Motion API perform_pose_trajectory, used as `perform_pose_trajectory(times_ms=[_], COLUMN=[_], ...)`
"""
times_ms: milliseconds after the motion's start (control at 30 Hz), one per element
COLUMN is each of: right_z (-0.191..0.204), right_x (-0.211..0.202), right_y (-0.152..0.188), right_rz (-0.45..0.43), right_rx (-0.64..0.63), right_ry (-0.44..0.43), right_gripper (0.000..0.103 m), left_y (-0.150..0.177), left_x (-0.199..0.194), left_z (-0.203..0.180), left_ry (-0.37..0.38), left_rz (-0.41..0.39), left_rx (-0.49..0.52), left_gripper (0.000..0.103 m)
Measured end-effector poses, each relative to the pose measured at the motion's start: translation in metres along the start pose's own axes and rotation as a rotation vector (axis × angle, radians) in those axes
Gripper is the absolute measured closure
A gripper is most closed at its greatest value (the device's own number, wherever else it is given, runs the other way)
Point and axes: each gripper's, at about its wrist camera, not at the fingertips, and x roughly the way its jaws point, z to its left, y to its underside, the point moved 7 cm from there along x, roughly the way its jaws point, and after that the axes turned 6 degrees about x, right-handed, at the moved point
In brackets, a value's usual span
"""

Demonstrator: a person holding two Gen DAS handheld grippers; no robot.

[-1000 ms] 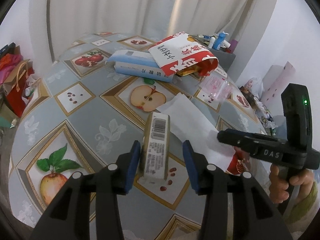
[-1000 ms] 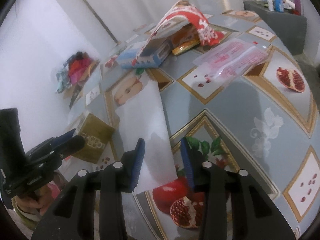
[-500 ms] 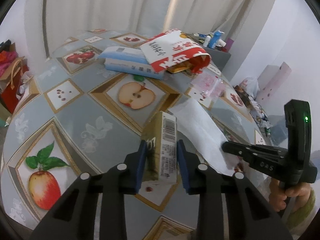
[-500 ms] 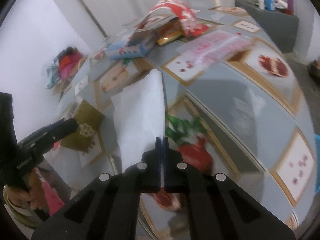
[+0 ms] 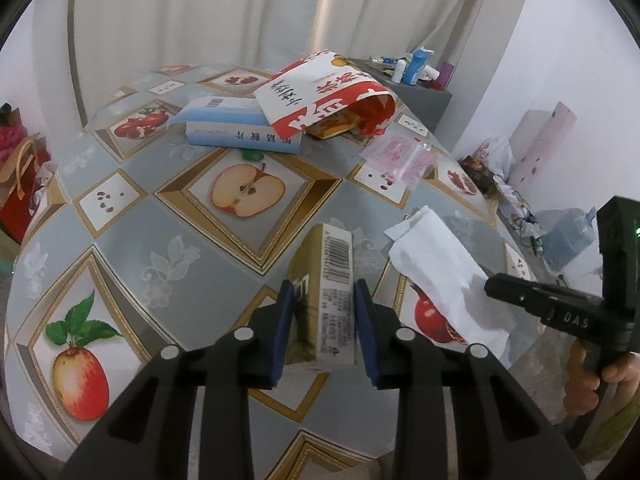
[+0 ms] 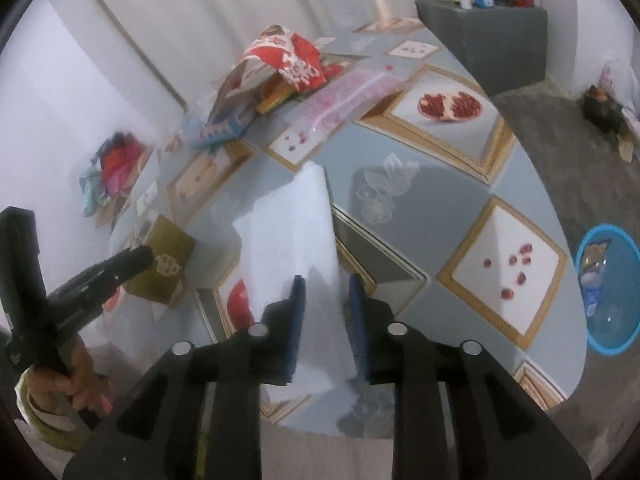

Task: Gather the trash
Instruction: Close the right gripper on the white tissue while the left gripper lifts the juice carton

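My left gripper (image 5: pixel 324 320) is shut on a small olive-gold carton (image 5: pixel 326 292) with a barcode, held just above the table; the carton also shows in the right wrist view (image 6: pixel 162 266). My right gripper (image 6: pixel 324 320) has its jaws a little apart with a white paper sheet (image 6: pixel 288 228) between them, lifted off the table; the view is blurred. In the left wrist view the paper (image 5: pixel 436 272) hangs from the right gripper (image 5: pixel 496 286). A blue trash bin (image 6: pixel 608 288) stands on the floor to the right.
The table (image 5: pixel 120 236) has a fruit-pattern cloth. At its far side lie a red-and-white bag (image 5: pixel 324 96), a blue-white box (image 5: pixel 236 130) and a clear pink-print plastic bag (image 5: pixel 400 154). A grey cabinet (image 6: pixel 484 36) with bottles stands behind. Clutter lies on the floor.
My left gripper closed on the carton and lifted it slightly. My right gripper pinched the paper, lifted it, then its jaws parted a little as it swung right; the bin came into view.
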Motion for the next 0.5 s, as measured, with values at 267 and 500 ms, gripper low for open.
perform_pose_trajectory(times_ms=[267,500], right_z=[0.006,0.007], right_x=[0.017,0.022], right_y=[-0.006,-0.007], right_rz=[0.003,0.002], right_rx=[-0.04,-0.054], right_ry=[0.037,0.059], right_gripper=[0.079,0.091], left_y=[0.0,0.0], left_x=[0.006,0.008], left_z=[0.002,-0.001], left_ry=[-0.012,-0.015], left_rz=[0.016,0.014], left_rx=[0.009,0.021], left_gripper=[0.073,0.073])
